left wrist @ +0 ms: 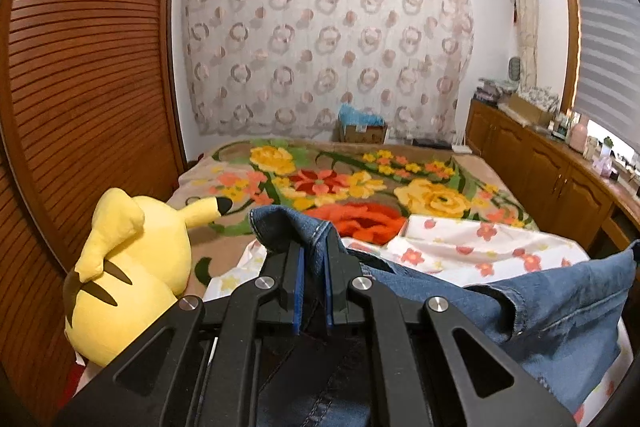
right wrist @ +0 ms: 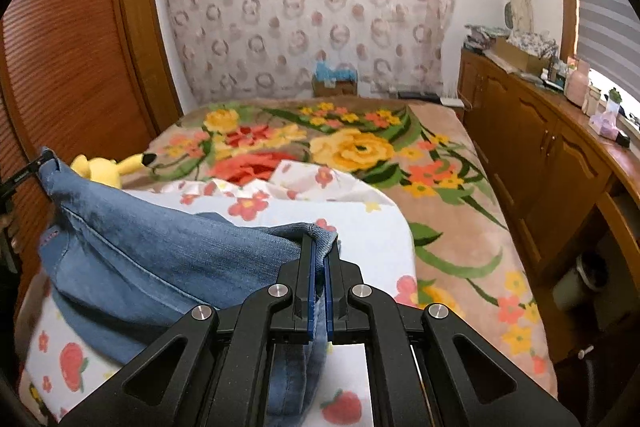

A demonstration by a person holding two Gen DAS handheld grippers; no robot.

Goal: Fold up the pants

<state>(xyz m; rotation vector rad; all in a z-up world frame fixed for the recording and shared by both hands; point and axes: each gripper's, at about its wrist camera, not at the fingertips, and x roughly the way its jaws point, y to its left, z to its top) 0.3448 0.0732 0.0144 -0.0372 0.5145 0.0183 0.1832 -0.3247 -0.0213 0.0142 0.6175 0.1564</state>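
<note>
Blue denim pants (left wrist: 552,311) hang stretched between both grippers above the bed. My left gripper (left wrist: 314,247) is shut on one denim edge, which bunches up over its fingertips. In the right wrist view the pants (right wrist: 152,259) sag in a wide band from the left edge to my right gripper (right wrist: 318,247), which is shut on the other hemmed edge. The tip of the left gripper (right wrist: 42,161) shows at the far left of that view, pinching the cloth. Denim also drops below each gripper, out of sight.
A white sheet with red flowers and strawberries (right wrist: 360,223) lies under the pants on a floral blanket (right wrist: 448,187). A yellow plush toy (left wrist: 132,267) sits at the bed's left edge by a slatted wooden wardrobe (left wrist: 80,87). Wooden cabinets (right wrist: 540,155) line the right side.
</note>
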